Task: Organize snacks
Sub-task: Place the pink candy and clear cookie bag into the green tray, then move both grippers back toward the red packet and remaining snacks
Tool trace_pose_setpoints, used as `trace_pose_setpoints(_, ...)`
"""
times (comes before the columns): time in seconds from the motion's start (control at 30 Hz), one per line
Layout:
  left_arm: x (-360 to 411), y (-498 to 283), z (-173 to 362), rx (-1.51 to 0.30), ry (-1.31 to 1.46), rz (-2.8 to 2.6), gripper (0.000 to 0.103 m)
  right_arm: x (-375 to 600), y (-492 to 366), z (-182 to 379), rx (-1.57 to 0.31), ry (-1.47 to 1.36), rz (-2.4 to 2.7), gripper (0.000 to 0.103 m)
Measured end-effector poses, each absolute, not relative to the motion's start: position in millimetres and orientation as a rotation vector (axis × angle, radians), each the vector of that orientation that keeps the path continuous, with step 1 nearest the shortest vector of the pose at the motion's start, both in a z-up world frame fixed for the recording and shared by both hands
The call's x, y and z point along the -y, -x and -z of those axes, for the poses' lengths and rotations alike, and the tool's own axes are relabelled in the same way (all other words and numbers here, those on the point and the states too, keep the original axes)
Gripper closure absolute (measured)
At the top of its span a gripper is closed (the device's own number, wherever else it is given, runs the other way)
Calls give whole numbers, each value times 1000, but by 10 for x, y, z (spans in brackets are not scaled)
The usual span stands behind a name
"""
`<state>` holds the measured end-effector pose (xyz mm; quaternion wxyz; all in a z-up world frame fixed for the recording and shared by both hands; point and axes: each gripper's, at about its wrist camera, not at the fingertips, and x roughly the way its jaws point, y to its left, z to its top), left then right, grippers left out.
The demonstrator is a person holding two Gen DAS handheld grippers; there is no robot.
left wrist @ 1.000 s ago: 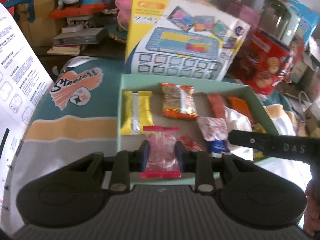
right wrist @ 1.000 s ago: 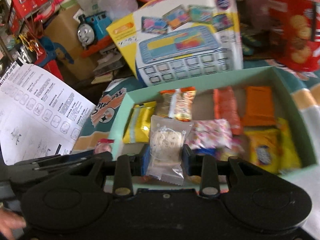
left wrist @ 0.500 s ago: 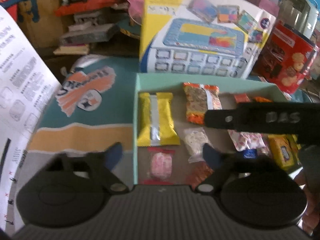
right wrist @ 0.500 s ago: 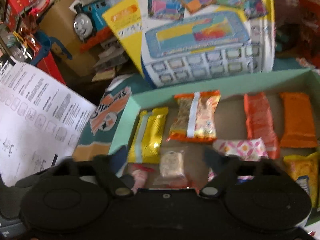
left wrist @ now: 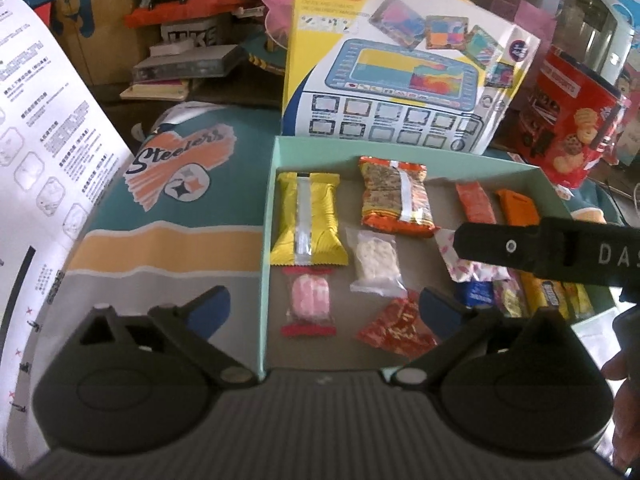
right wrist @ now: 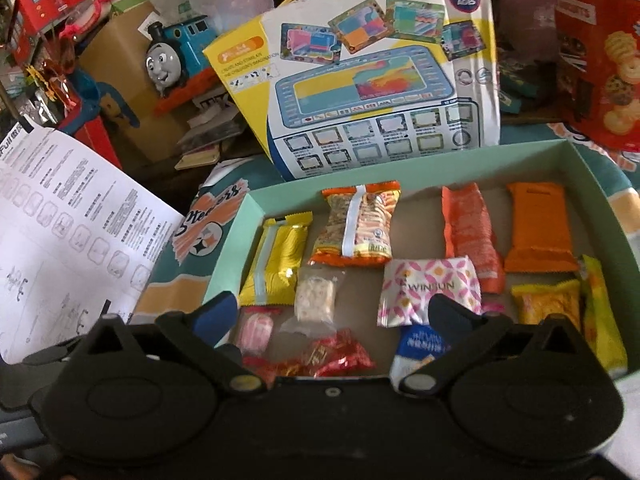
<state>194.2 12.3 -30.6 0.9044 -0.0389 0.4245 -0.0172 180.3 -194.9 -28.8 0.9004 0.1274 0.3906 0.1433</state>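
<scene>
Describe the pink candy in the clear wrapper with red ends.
The pink candy lies flat on the brown floor of the mint-green box, near its left wall, below the yellow snack pack. Its wrapper looks like clear plastic with red crimped ends, around a pale pink-and-white sweet. Both open grippers are clear of it.

Right gripper (right wrist: pixel 326 312), fingers (right wrist: pixel 212 312) apart, above mint tray (right wrist: pixel 600 176) of snacks.

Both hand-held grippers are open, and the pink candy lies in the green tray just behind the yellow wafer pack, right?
Not quite: the pink candy lies in front of the yellow wafer pack, nearer the left hand-held gripper, as the left wrist view shows. Both are open; it is in the green tray.
</scene>
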Motion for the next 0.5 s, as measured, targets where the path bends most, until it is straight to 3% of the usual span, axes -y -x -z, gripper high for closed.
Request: trace_pose_setpoints(0.5, -297, -1303, 249, -880, 99, 11, 0, 2052, -1078, 262, -829, -278, -286, 0)
